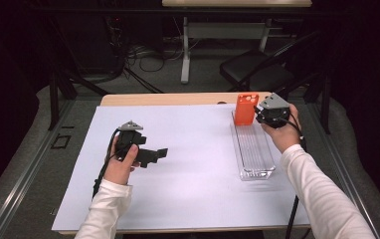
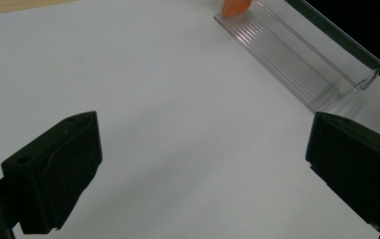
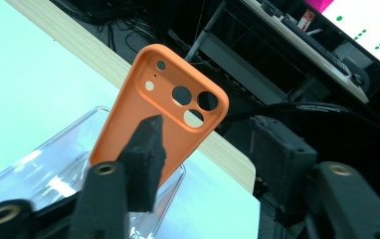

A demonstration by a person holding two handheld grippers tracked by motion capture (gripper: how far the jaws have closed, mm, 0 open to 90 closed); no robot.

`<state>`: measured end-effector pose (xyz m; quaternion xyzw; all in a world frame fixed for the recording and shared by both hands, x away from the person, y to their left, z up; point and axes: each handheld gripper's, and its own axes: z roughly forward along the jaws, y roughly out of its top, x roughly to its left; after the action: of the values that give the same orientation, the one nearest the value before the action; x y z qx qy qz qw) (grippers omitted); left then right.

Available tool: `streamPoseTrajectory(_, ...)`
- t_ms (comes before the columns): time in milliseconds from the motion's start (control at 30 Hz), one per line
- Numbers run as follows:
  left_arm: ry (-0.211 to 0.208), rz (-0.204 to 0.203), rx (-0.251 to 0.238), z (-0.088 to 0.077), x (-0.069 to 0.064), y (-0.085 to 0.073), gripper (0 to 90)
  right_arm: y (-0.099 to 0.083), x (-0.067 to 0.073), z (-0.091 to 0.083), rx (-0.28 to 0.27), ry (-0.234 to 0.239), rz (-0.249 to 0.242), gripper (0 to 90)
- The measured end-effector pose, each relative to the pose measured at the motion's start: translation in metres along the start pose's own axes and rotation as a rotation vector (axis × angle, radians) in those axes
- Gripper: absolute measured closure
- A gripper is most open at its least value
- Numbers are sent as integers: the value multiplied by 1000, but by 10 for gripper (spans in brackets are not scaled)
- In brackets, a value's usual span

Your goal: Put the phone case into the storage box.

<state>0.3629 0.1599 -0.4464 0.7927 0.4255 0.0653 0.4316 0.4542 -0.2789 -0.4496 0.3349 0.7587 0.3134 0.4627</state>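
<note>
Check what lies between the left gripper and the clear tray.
Nothing: between the left gripper and the clear tray is bare white table cover, seen in the high view and the left gripper view.

1. Left hand (image 1: 121, 164) grips the left gripper (image 1: 154, 155) low over the table's near-left area, jaws spread wide and pointing right
2. Right hand (image 1: 283, 130) holds the right gripper (image 1: 257, 113) raised at the far right, jaws parted
3. Both forearms in white sleeves (image 1: 322, 194) enter from below
</note>
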Motion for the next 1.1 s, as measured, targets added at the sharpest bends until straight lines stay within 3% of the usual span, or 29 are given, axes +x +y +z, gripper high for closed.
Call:
streamPoseTrajectory(100, -2, 4, 0, -1, -2, 0, 18, 3, 2, -2, 18, 12, 59, 438)
streamPoseTrajectory(167, -2, 4, -1, 0, -3, 0, 17, 4, 4, -4, 18, 2, 69, 401)
streamPoseTrajectory(333, -9, 5, 1, 0, -3, 0, 19, 7, 7, -6, 57, -6, 112, 252)
streamPoseTrajectory(833, -6, 8, 0, 1, -4, -1, 19, 19, 14, -16, 36, 137, 354, 150)
streamPoseTrajectory(1100, -16, 4, -4, -2, -3, -1, 21, 24, 18, -24, 12, 183, 405, 79)
